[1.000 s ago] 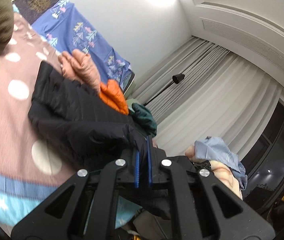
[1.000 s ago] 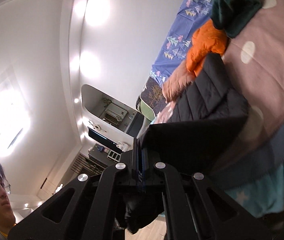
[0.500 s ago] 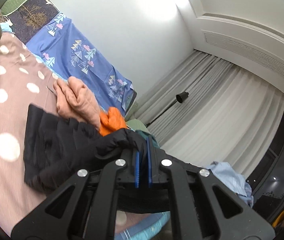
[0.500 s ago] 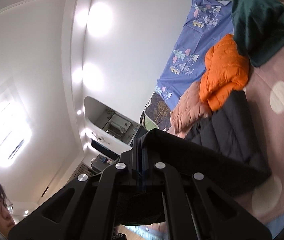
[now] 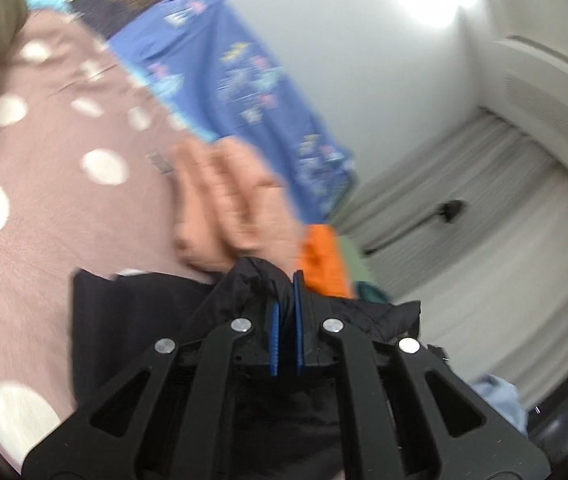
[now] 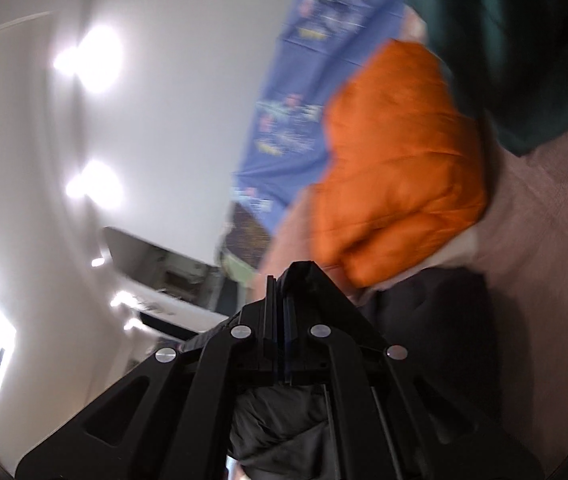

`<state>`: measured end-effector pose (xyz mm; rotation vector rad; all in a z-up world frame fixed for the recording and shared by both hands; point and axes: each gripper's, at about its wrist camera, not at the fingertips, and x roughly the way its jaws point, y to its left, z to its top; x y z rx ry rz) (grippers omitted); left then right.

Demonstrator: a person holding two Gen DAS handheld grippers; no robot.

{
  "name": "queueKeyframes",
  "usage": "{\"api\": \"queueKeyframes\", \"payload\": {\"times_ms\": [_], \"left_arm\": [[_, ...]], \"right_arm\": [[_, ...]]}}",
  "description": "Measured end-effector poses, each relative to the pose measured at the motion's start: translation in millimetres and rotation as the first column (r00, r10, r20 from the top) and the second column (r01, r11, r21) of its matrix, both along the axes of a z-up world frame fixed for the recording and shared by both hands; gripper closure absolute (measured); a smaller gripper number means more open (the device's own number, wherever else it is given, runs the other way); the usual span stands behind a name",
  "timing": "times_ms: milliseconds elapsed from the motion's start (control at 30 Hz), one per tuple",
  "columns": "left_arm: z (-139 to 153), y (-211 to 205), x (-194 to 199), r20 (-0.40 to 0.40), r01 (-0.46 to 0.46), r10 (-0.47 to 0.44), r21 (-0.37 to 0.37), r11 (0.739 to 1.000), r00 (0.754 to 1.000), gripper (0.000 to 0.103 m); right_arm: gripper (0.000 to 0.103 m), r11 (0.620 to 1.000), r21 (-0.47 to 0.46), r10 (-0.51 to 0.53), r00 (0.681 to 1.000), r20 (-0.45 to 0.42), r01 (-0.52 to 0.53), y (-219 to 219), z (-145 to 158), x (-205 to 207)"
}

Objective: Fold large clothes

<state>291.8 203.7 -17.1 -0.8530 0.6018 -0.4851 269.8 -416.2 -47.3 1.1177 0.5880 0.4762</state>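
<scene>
A black quilted jacket [image 5: 132, 320] lies on the pink dotted bedspread [image 5: 44, 208]. My left gripper [image 5: 286, 304] is shut on a bunched edge of the jacket, which drapes over its blue pads. My right gripper [image 6: 280, 292] is shut on another edge of the same jacket [image 6: 428, 320], whose fabric also hangs under the fingers. Both views are blurred by motion.
A peach padded garment [image 5: 228, 200], an orange one [image 6: 396, 168] and a dark green one [image 6: 516, 48] lie just beyond the jacket. A blue patterned sheet [image 5: 224, 68] hangs at the wall. White curtains [image 5: 484, 232] and a floor lamp [image 5: 450, 210] stand on the right.
Both grippers have carried the held jacket edges forward over the bed, toward the peach and orange garments. The jacket has doubled over on itself. Both grips are unchanged.
</scene>
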Motion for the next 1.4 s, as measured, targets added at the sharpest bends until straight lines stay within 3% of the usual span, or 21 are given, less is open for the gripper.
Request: {"api": "queueKeyframes", "payload": {"times_ms": [100,167,200,233,267,300,333,500,533,667,833,933,1000,1100,1167,1267,1400], "left_arm": [[-42.3,6.0,36.5,-0.118,-0.021,0.02,-0.004,1.0,0.993,0.098],[-68.3,11.2,52.6,-0.183,-0.033,0.02,-0.067,0.997,0.983,0.094],[-76.3,15.9,54.5,-0.197,-0.041,0.021,-0.1,0.994,0.98,0.089],[-82.6,19.7,55.4,-0.202,-0.049,0.021,-0.134,0.99,0.979,0.079],[-85.6,25.6,53.1,-0.188,-0.063,0.029,-0.178,0.982,0.982,0.065],[-84.5,32.0,48.1,-0.165,-0.084,0.05,-0.206,0.975,0.985,0.057],[-80.0,38.5,41.5,-0.148,-0.12,0.09,-0.207,0.971,0.985,0.043],[-43.6,51.2,13.2,-0.089,-0.17,0.156,-0.176,0.97,0.984,0.04],[-33.4,49.5,8.0,-0.07,-0.171,0.162,-0.158,0.973,0.984,0.04],[15.2,20.5,-6.1,0.014,-0.165,0.165,-0.015,0.986,0.986,0.078],[32.7,-37.3,24.4,0.01,-0.141,0.142,0.152,0.978,0.99,0.08],[11.7,-63.6,57.2,-0.066,-0.09,0.106,0.216,0.972,0.992,0.08],[-16.2,-73.9,73.4,-0.144,-0.07,0.111,0.262,0.963,0.983,0.08],[-69.5,-63.3,85.3,-0.245,-0.075,0.139,0.252,0.965,0.959,0.088],[-88.9,-52.4,84.4,-0.235,-0.076,0.126,0.211,0.975,0.964,0.099],[-100.5,-44.2,77.9,-0.213,-0.099,0.142,0.203,0.974,0.967,0.101],[-103.9,-42.1,72.6,-0.194,-0.138,0.182,0.218,0.966,0.964,0.101]], "right_arm": [[0.1,1.0,-0.007,-0.015,0.996,-0.082,0.014,-2.2,-26.3,25.0],[0.088,0.999,0.0,-0.038,0.993,-0.11,0.038,-6.6,-39.8,32.5],[0.08,0.998,-0.011,-0.056,0.993,-0.105,0.055,-9.3,-42.1,31.4],[0.067,0.997,-0.029,-0.08,0.992,-0.1,0.078,-11.5,-42.4,29.0],[0.062,0.992,-0.064,-0.112,0.99,-0.084,0.107,-14.2,-39.1,23.3],[0.062,0.989,-0.085,-0.125,0.99,-0.072,0.119,-15.2,-35.4,18.9],[0.062,0.986,-0.105,-0.136,0.989,-0.059,0.129,-15.7,-30.6,13.2],[0.062,0.971,-0.178,-0.161,0.987,0.019,0.162,-6.8,0.8,-13.0],[0.062,0.964,-0.211,-0.156,0.987,0.044,0.162,-0.8,10.8,-16.8],[0.084,0.94,-0.31,-0.118,0.989,0.088,0.14,28.4,36.4,-16.6],[0.085,0.883,-0.469,-0.03,0.999,0.017,0.035,82.7,42.1,30.6],[0.085,0.81,-0.586,-0.021,0.999,-0.043,-0.008,109.3,19.9,59.7],[0.085,0.795,-0.607,-0.075,0.992,-0.097,0.001,105.6,-6.7,71.0],[0.098,0.852,-0.524,-0.105,0.981,-0.162,0.004,88.6,-48.6,76.9],[0.103,0.882,-0.468,-0.13,0.984,-0.125,0.058,76.9,-60.6,66.3],[0.103,0.856,-0.492,-0.224,0.971,-0.078,0.158,69.6,-67.5,49.2],[0.103,0.845,-0.508,-0.254,0.962,-0.1,0.17,64.7,-75.0,47.7]]}}
